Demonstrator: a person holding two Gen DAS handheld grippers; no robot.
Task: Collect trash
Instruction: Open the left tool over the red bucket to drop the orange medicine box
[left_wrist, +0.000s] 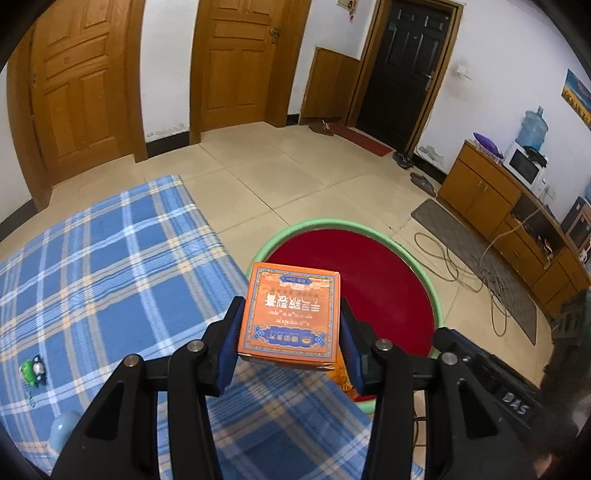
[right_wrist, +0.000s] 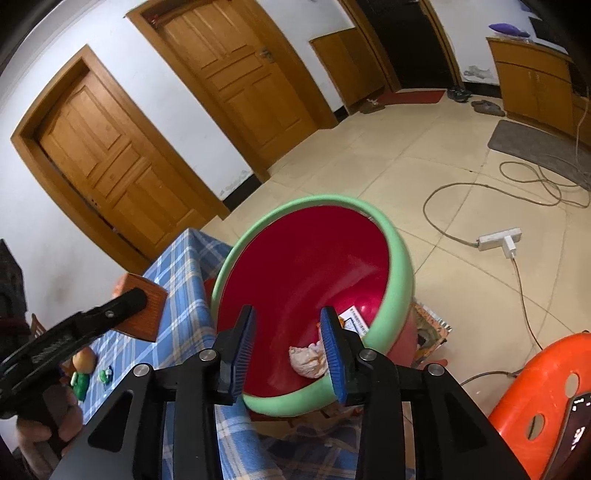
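My left gripper (left_wrist: 291, 325) is shut on an orange box (left_wrist: 290, 314) with blue trim, its pads pressing on the box's two sides. It hangs over the table edge, next to a red bin with a green rim (left_wrist: 295, 229). In the right wrist view the same box (right_wrist: 147, 317) shows at the left in the left gripper (right_wrist: 125, 299). My right gripper (right_wrist: 288, 314) stands open above the bin's rim (right_wrist: 399, 280), nothing between its pads. Down inside the bin lie a crumpled tissue (right_wrist: 308, 362) and a white barcoded card (right_wrist: 356, 321).
A blue plaid tablecloth (left_wrist: 110, 258) covers the table, with a small green toy (left_wrist: 33, 369) on it. An orange plastic chair (right_wrist: 546, 387) stands at the right. A power strip (right_wrist: 498, 238) and looped cables (left_wrist: 461, 266) lie on the tiled floor near a wooden cabinet (left_wrist: 480, 192).
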